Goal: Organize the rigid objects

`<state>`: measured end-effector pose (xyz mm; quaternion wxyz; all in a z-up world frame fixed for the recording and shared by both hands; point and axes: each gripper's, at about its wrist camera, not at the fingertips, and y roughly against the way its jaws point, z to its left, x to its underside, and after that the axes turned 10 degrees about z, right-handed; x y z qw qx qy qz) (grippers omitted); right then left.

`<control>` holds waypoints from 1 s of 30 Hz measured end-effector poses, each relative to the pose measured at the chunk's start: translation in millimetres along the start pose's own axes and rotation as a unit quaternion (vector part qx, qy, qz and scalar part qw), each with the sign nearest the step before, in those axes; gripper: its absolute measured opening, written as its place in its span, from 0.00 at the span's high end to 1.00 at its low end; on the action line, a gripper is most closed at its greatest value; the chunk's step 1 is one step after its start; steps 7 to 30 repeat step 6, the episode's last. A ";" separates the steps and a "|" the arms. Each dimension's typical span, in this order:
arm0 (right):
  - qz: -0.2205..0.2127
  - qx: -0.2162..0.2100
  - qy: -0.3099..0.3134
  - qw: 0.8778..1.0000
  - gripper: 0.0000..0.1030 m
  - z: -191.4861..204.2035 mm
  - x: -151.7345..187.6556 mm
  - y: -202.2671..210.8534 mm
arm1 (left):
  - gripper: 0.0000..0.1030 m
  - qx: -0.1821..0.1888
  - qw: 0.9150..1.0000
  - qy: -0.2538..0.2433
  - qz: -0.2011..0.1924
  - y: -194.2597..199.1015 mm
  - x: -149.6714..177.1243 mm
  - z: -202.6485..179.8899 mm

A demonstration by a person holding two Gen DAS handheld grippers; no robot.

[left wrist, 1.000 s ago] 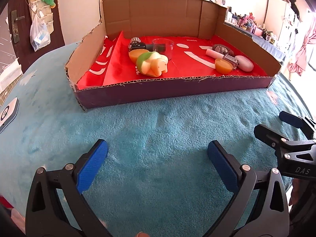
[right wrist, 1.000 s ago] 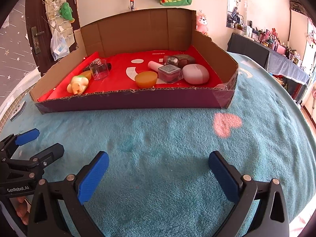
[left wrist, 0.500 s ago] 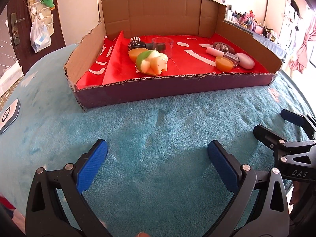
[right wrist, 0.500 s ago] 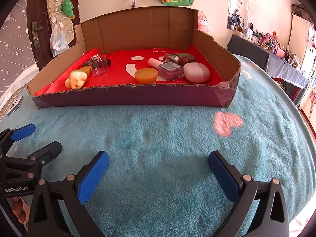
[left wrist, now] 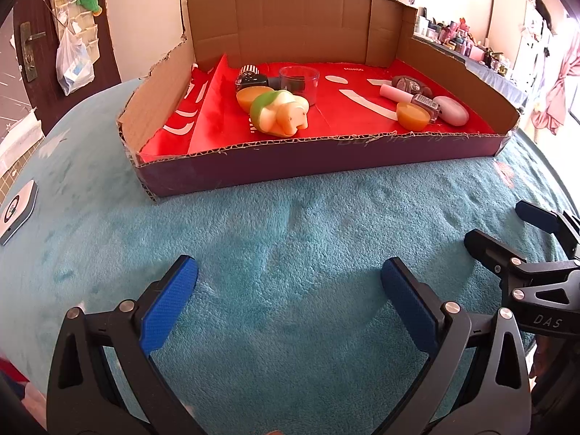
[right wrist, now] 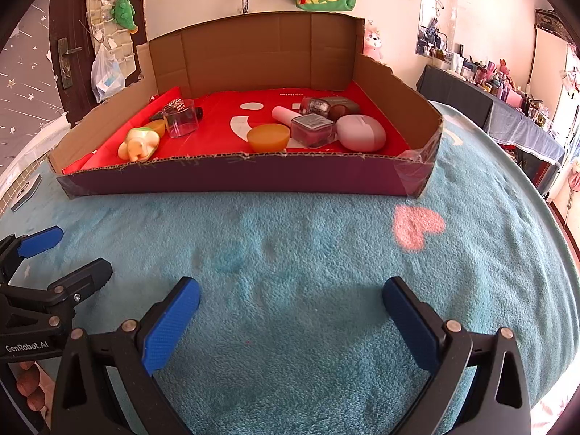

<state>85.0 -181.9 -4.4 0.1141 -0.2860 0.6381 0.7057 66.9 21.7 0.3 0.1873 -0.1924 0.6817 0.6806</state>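
Note:
A cardboard box (left wrist: 311, 161) (right wrist: 235, 175) with a red floor lies on a teal blanket ahead of both grippers. On its left side lie a green and cream toy (left wrist: 279, 112) (right wrist: 139, 143), an orange disc (left wrist: 250, 96) and a clear cup (left wrist: 299, 79) (right wrist: 180, 117). On its right lie another orange disc (right wrist: 268, 137) (left wrist: 411, 116), a small square bottle (right wrist: 312, 130), a pink pebble-shaped case (right wrist: 360, 133) (left wrist: 451, 110) and a pink tube (left wrist: 395, 93). My left gripper (left wrist: 288, 286) is open over the blanket with nothing in it. So is my right gripper (right wrist: 290, 304).
A white device (left wrist: 16, 212) lies at the blanket's left edge. A pink heart (right wrist: 417, 226) is printed on the blanket by the box's right corner. A dark door stands at the back left, a cluttered counter (right wrist: 500, 108) at the right.
Both cameras have edged a little toward the box, which looks slightly larger and lower. Neither gripper has opened or shut. The objects in the box have not moved.

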 end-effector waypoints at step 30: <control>-0.001 0.001 0.000 1.000 0.00 -0.1 0.4 0.3 | 0.00 0.000 1.000 0.001 -0.001 -0.4 0.1 0.1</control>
